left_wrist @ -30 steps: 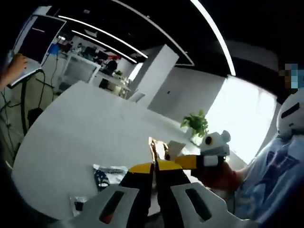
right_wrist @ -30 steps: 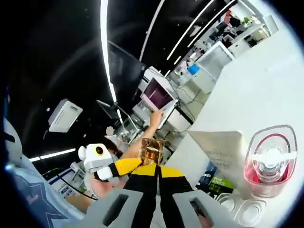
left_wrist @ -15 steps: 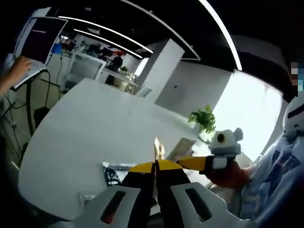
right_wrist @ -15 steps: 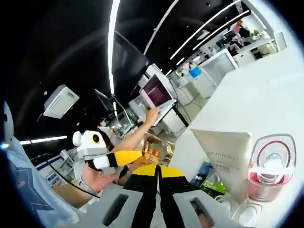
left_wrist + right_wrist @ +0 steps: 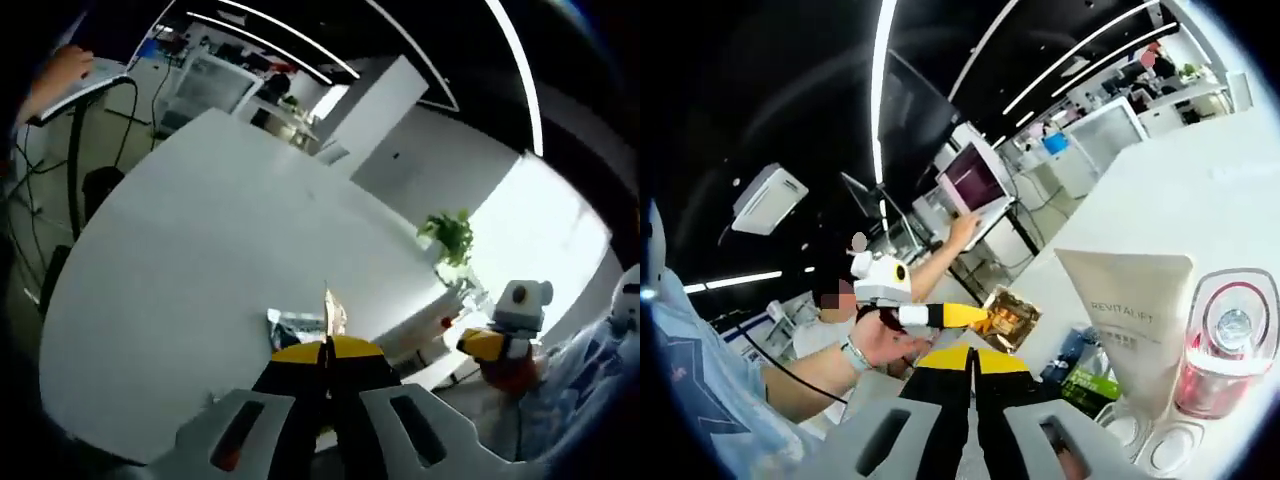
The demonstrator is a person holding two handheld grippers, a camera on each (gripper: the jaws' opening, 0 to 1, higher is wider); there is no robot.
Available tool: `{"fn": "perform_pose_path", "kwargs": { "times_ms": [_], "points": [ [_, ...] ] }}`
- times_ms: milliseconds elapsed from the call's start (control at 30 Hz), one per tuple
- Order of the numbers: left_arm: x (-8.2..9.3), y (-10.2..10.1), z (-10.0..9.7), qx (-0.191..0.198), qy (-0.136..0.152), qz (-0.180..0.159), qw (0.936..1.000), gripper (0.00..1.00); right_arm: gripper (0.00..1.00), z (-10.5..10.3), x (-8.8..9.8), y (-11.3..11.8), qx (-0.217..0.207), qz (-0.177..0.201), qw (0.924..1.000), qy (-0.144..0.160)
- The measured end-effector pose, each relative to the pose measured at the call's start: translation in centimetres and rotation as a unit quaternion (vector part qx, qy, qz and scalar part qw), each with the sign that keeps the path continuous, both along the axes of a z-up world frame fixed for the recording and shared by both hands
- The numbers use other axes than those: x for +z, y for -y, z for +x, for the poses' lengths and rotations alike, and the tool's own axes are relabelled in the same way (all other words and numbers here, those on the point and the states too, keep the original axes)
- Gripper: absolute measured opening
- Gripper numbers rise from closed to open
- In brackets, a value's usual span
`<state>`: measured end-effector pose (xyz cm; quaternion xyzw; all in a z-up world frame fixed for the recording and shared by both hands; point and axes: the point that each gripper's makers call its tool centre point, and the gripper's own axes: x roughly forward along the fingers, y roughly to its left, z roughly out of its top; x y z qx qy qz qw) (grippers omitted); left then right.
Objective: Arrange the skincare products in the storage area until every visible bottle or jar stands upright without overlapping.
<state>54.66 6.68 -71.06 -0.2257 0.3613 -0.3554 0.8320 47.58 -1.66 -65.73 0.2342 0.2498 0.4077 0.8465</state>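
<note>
My left gripper (image 5: 325, 350) is shut on a thin gold sachet (image 5: 329, 308), seen edge-on above the white table (image 5: 200, 230). In the right gripper view the left gripper (image 5: 978, 317) reaches in from the left with the gold sachet (image 5: 1012, 318) in its tips. My right gripper (image 5: 971, 356) is shut just below the sachet, with nothing between its jaws. In the left gripper view the right gripper (image 5: 468, 342) hangs off to the right, apart from the sachet. A white tube (image 5: 1135, 320) and a pink bottle (image 5: 1230, 350) stand upright side by side on the table.
Flat packets (image 5: 1088, 380) lie beside the tube, and clear round lids (image 5: 1120, 425) sit in front of it. Another packet (image 5: 295, 325) lies on the table. A person's hand touches a laptop (image 5: 975, 185) behind. A potted plant (image 5: 450, 235) stands at the table's far side.
The two grippers have moved apart. The gold sachet stayed in the left gripper, which now holds it off to the right gripper's side. Both views have shifted.
</note>
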Motion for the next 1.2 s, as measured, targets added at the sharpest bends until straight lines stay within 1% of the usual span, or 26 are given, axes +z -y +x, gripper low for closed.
{"fn": "perform_pose_path", "kwargs": {
  "times_ms": [33,67,133,233,300,367,467,633,700,767,833,933,1000,1133,1200],
  "points": [
    [-0.5,-0.3,0.8,0.012,0.004,0.0,0.9999,0.0,0.0,-0.1,0.0,-0.1,0.001,-0.002,1.0,0.001],
    [-0.9,-0.6,1.3,0.025,0.002,0.001,0.9997,0.0,0.0,-0.2,-0.1,-0.2,0.004,-0.007,0.9999,0.005],
    [-2.1,-1.0,2.5,0.05,-0.018,-0.009,0.9986,0.0,0.0,-0.3,-0.3,-0.3,0.008,-0.019,0.9997,0.014],
    [-3.6,-1.2,3.5,0.067,-0.039,-0.024,0.9967,0.0,0.0,-0.4,-0.6,-0.5,0.014,-0.03,0.9993,0.018],
    [-4.6,-1.3,3.8,0.072,-0.049,-0.024,0.996,0.0,0.0,-0.5,-0.7,-0.6,0.017,-0.037,0.9989,0.022],
    [-5.7,-1.7,3.8,0.075,-0.05,-0.005,0.9959,0.0,0.0,-0.6,-0.8,-0.6,0.02,-0.048,0.9982,0.03],
    [-7.1,-2.0,3.5,0.063,-0.066,0.02,0.9956,0.0,0.0,-0.7,-0.8,-0.7,0.025,-0.058,0.9971,0.042],
    [-8.2,-2.5,3.8,0.063,-0.063,0.055,0.9945,0.0,0.0,-0.8,-1.1,-0.9,0.032,-0.065,0.9963,0.045],
    [-8.3,-2.3,3.7,0.062,-0.064,0.059,0.9943,0.0,0.0,-0.8,-1.2,-0.9,0.033,-0.069,0.996,0.046],
    [-8.5,-2.4,3.6,0.057,-0.054,0.081,0.9936,0.0,0.0,-0.8,-1.2,-0.8,0.033,-0.069,0.996,0.046],
    [-8.8,-2.4,3.5,0.051,-0.051,0.098,0.9925,0.0,0.0,-0.7,-1.2,-0.8,0.032,-0.069,0.9961,0.044],
    [-8.9,-2.7,3.8,0.05,-0.046,0.107,0.9919,0.0,0.0,-0.7,-1.2,-0.7,0.031,-0.067,0.9963,0.044],
    [-9.1,-3.0,3.9,0.05,-0.049,0.112,0.9913,0.0,0.0,-0.6,-1.2,-0.7,0.031,-0.066,0.9964,0.043],
    [-9.2,-3.5,4.1,0.05,-0.04,0.127,0.9899,0.01,0.0,-0.6,-1.2,-0.7,0.031,-0.068,0.9963,0.043],
    [-9.2,-3.6,4.2,0.049,-0.037,0.129,0.9897,0.01,0.0,-0.6,-1.2,-0.7,0.031,-0.067,0.9964,0.043]
  ]
}}
